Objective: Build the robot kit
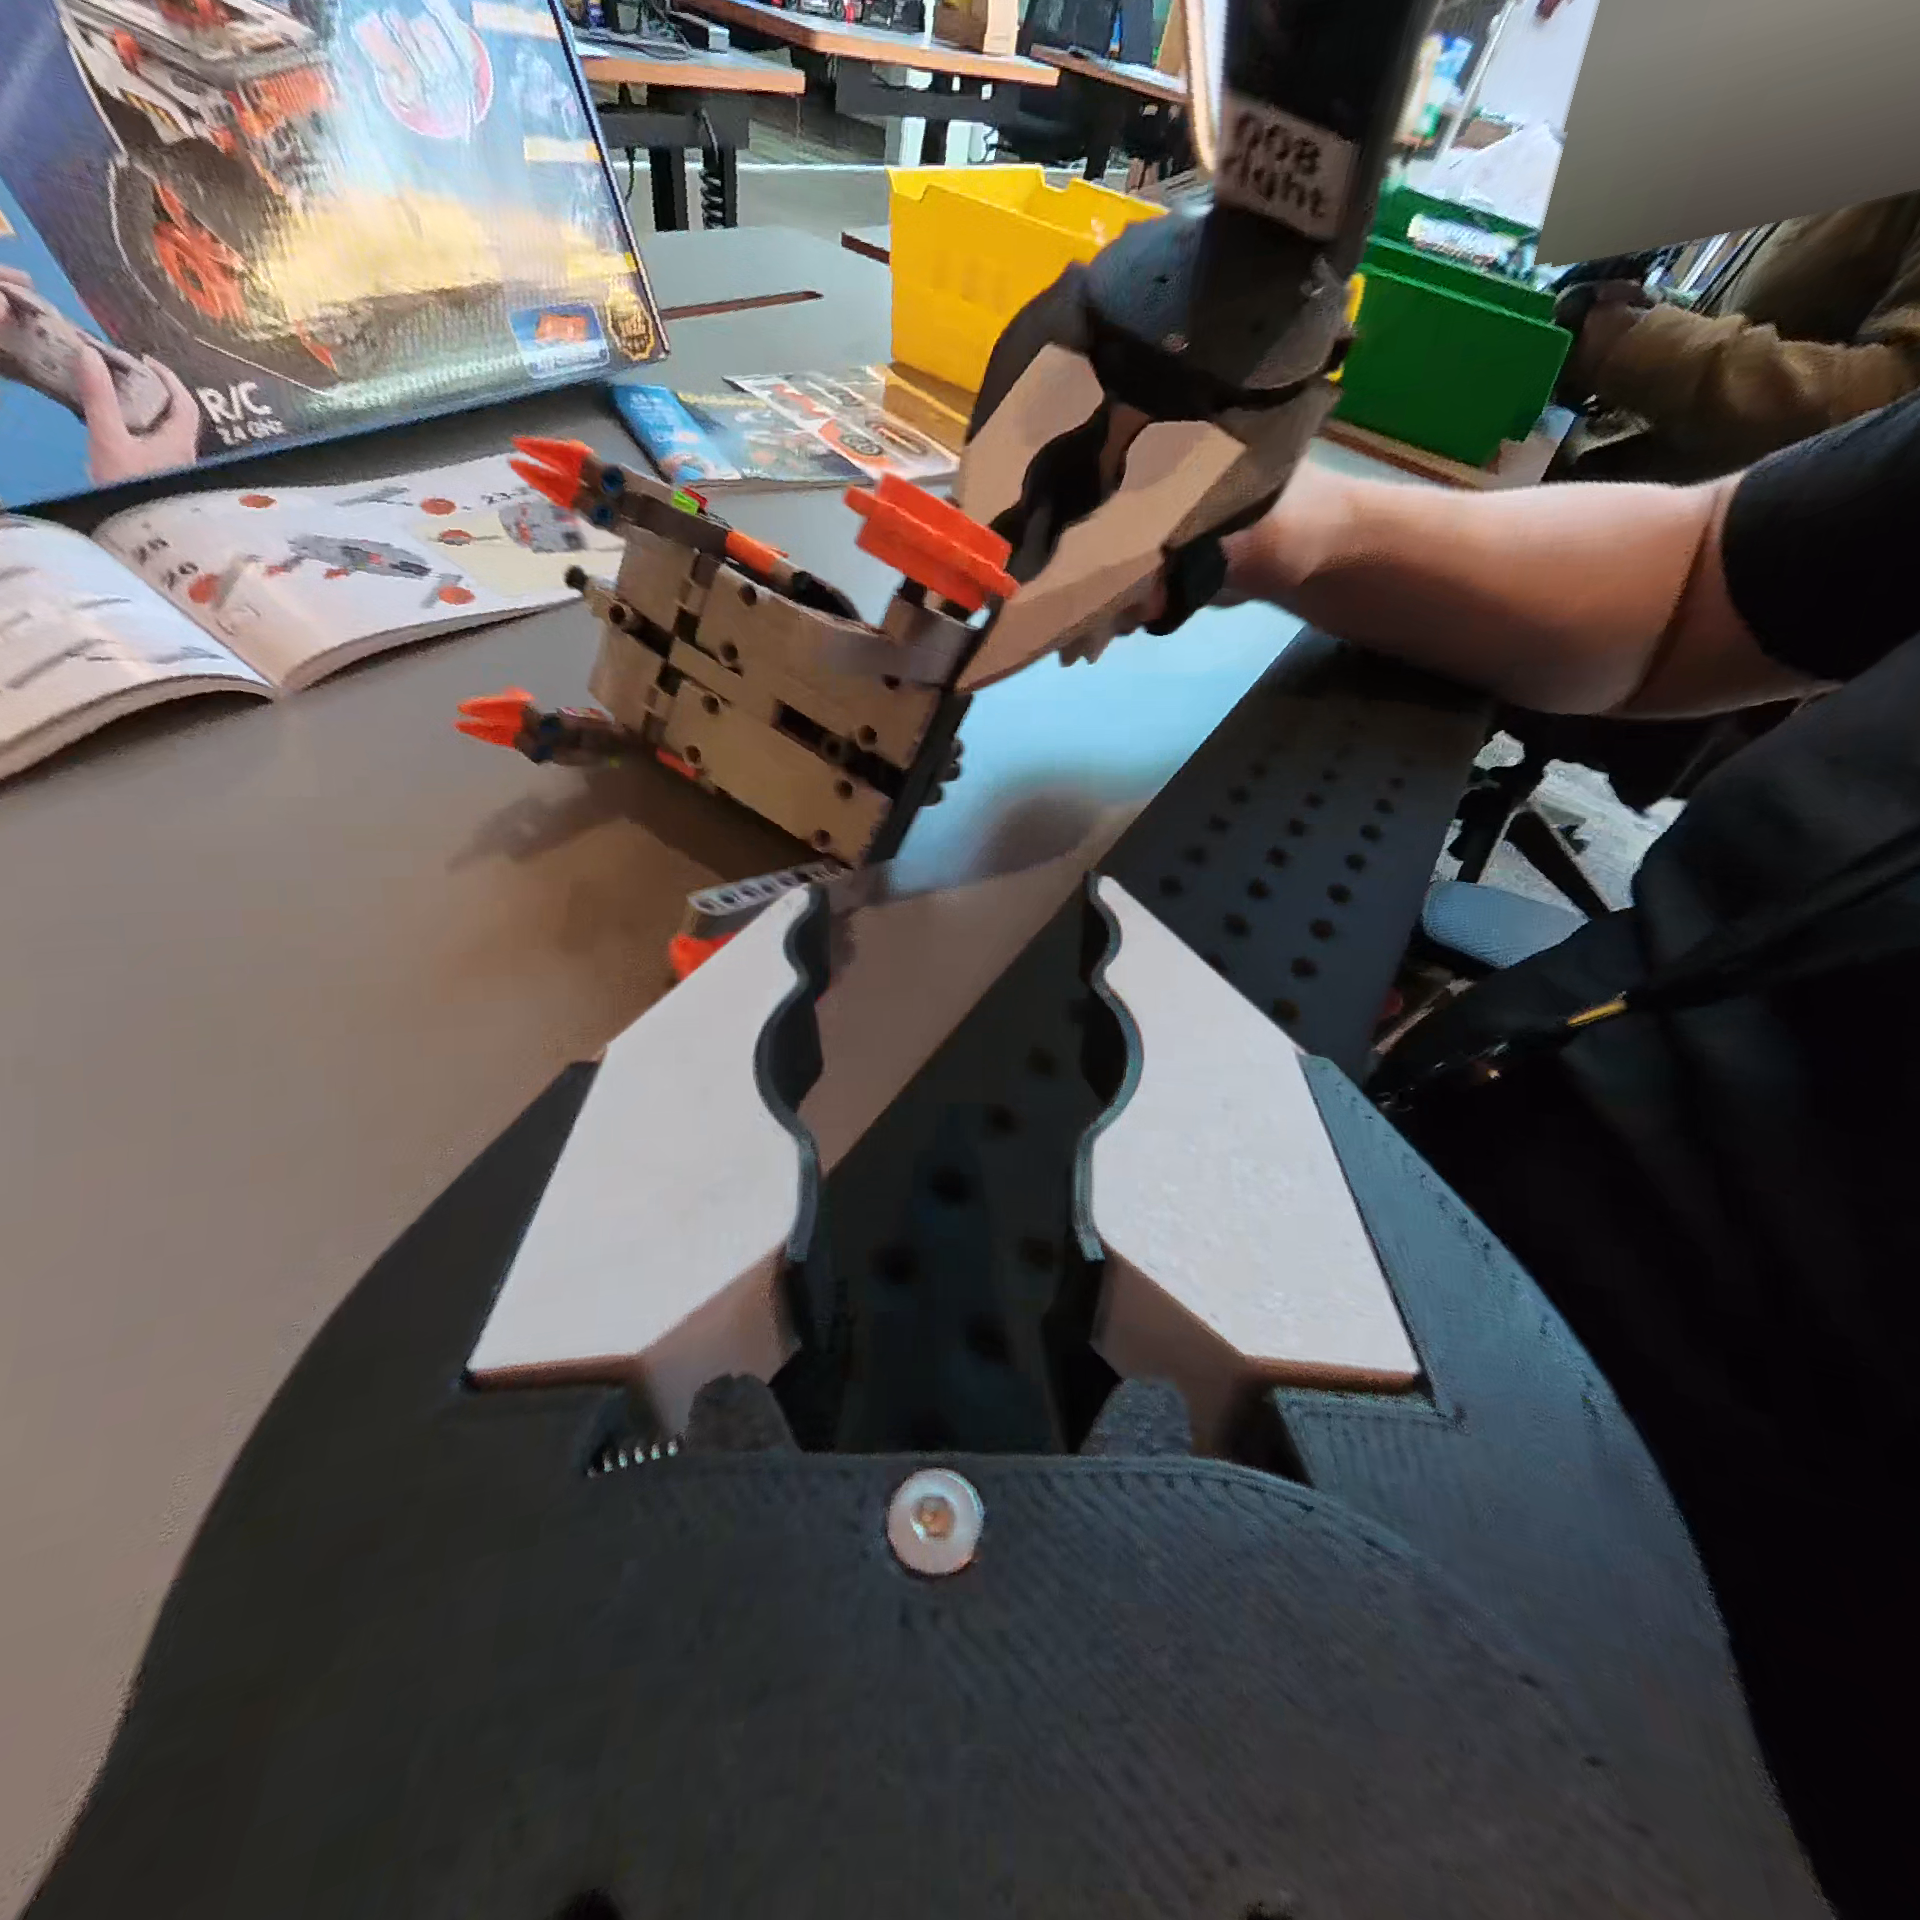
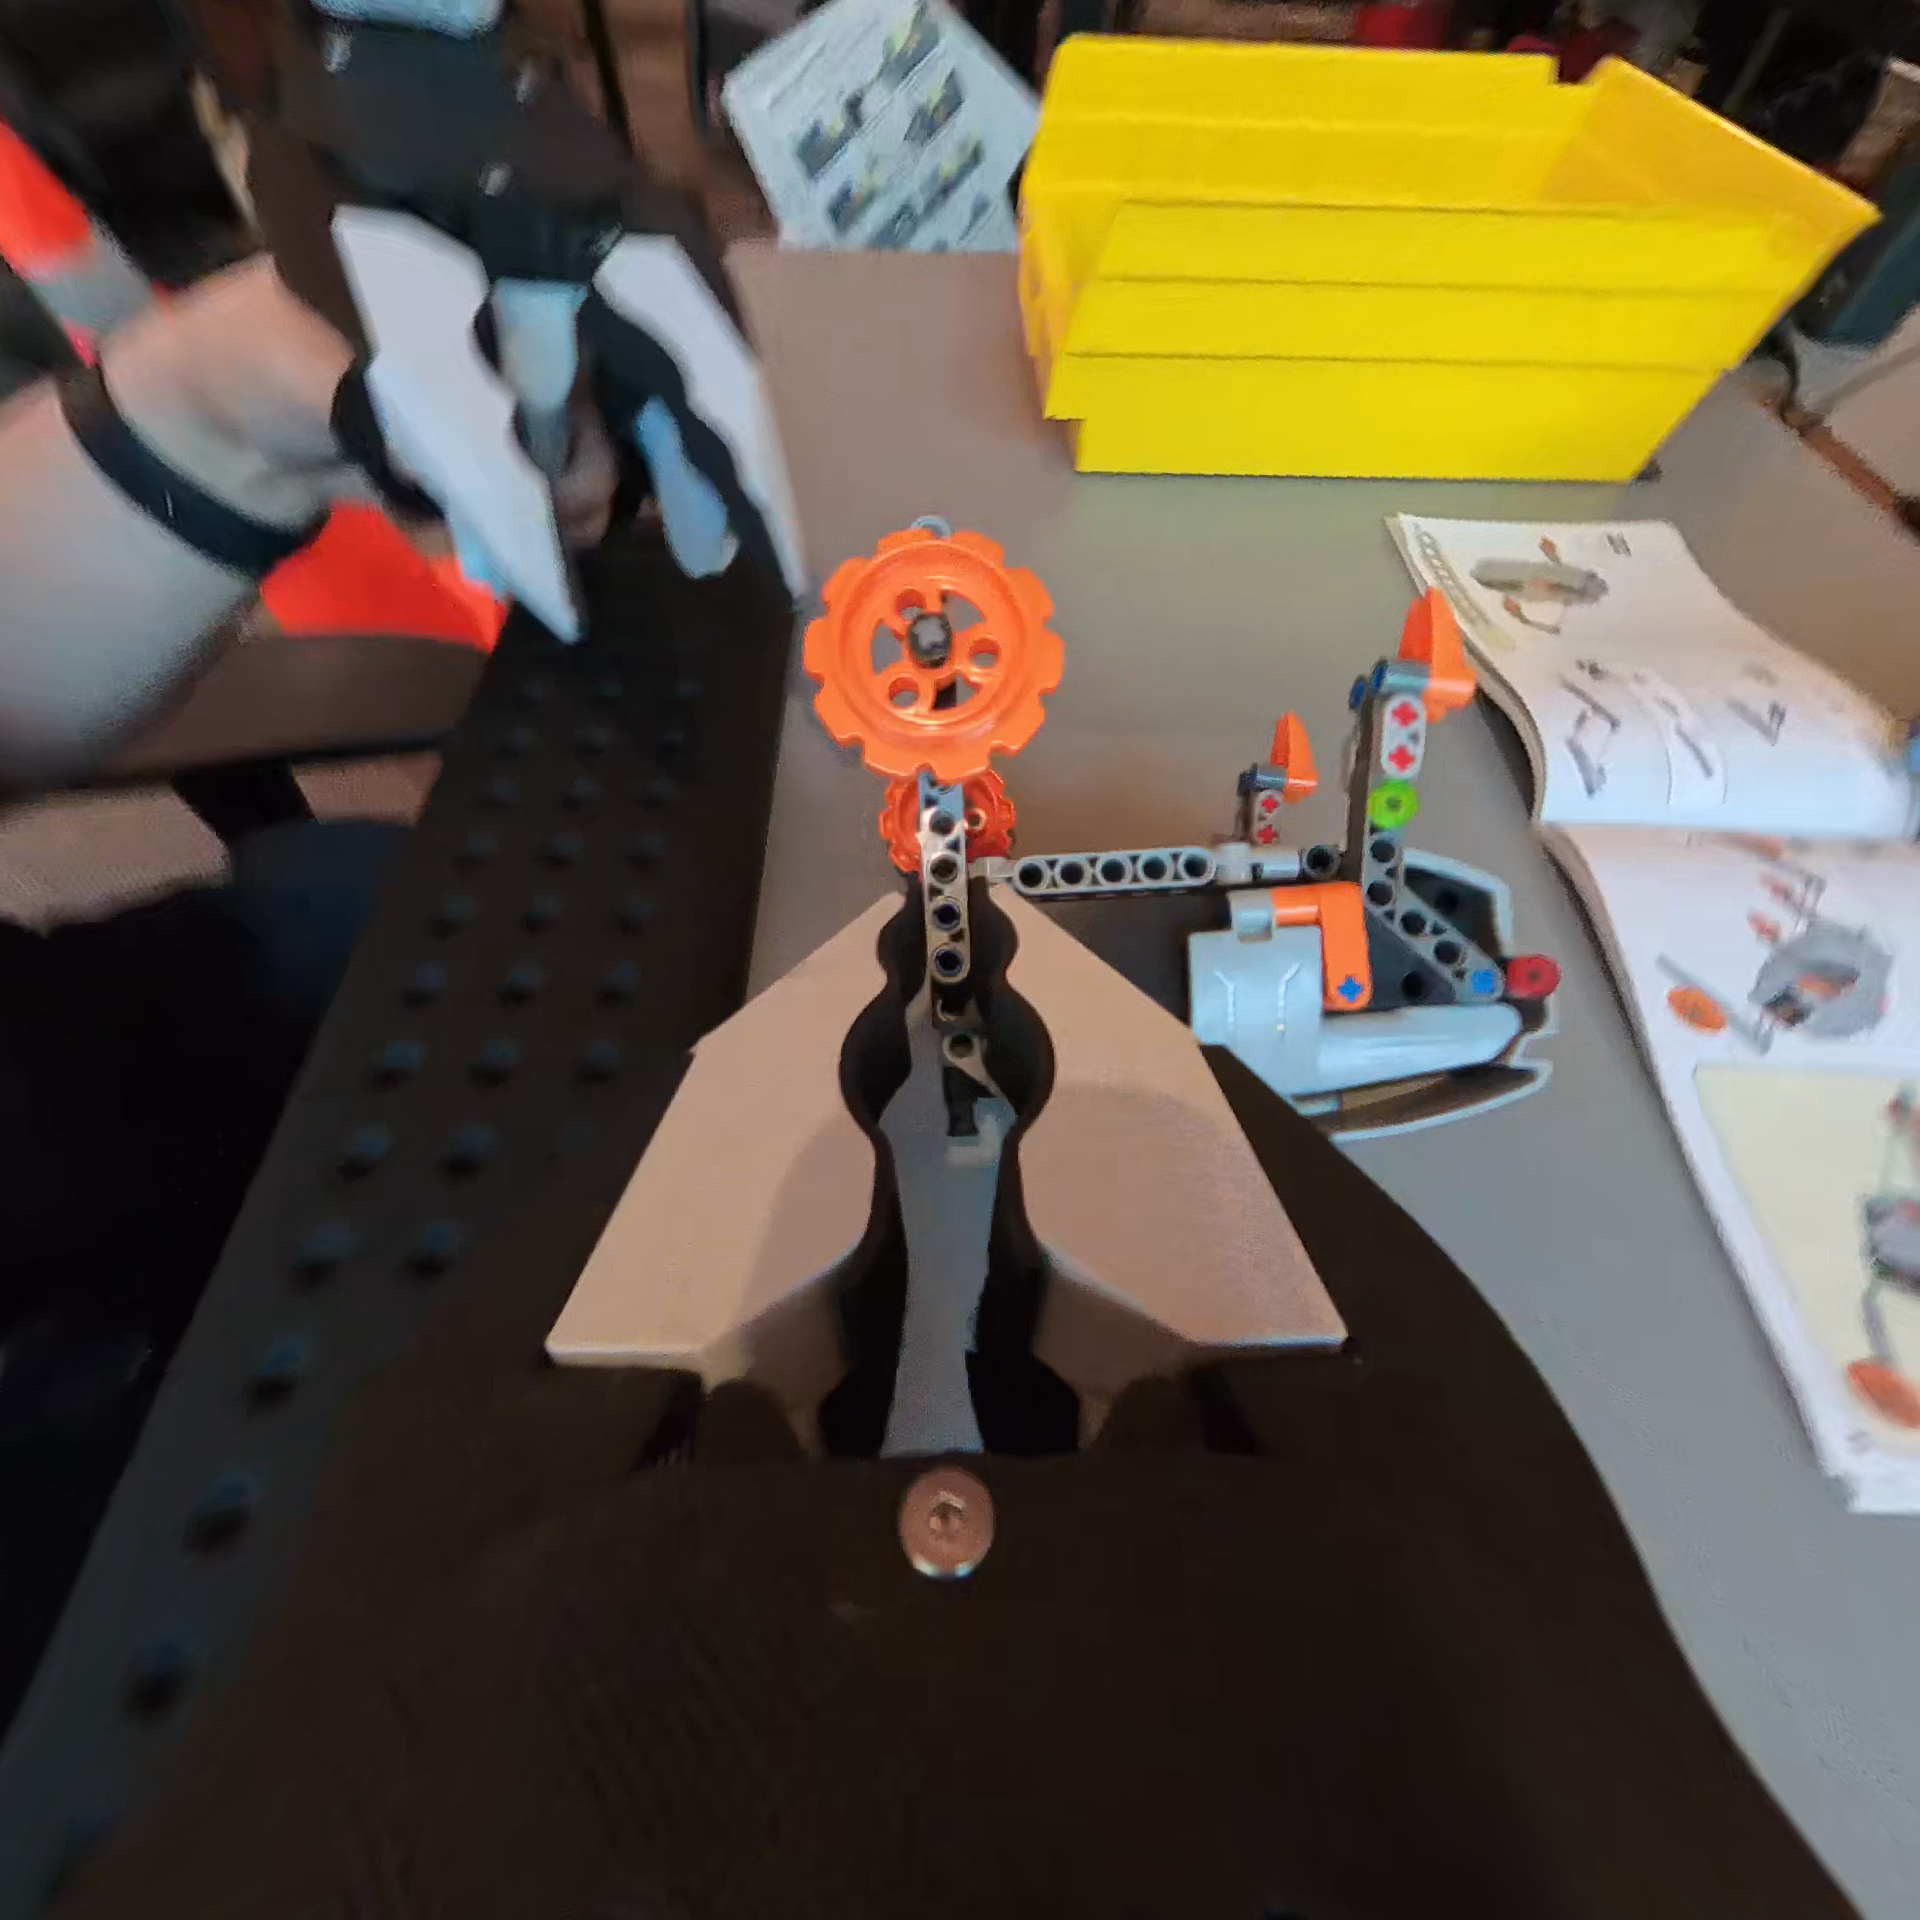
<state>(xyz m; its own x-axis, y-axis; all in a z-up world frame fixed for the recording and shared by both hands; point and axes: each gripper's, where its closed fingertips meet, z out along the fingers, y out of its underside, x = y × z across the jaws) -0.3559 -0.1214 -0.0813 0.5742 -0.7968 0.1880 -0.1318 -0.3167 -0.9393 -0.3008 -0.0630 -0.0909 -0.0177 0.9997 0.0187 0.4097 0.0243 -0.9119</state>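
A grey brick-built model (image 1: 758, 686) with orange spikes is tilted up on the grey table (image 1: 260, 987). It also shows in the right wrist view (image 2: 1351, 997). My right gripper (image 2: 951, 925) is shut on a thin grey holed beam (image 2: 943, 883) of the model. A large orange gear (image 2: 930, 649) sits above the fingertips. In the left wrist view the right gripper (image 1: 1039, 582) grips the model's upper right edge. My left gripper (image 1: 956, 904) is open and empty, its left fingertip (image 1: 800, 925) next to a light grey beam (image 1: 758, 894) at the model's foot. It shows blurred in the right wrist view (image 2: 582, 436).
An open instruction booklet (image 1: 260, 582) (image 2: 1714, 727) lies by the model. A large toy box (image 1: 312, 208) stands behind it. A yellow bin (image 1: 987, 270) (image 2: 1403, 281) and a green bin (image 1: 1444, 364) stand at the back. A black perforated board (image 1: 1299, 831) (image 2: 468, 935) runs along the table edge. One gripper's finger ends stand about 9 cm off the other's.
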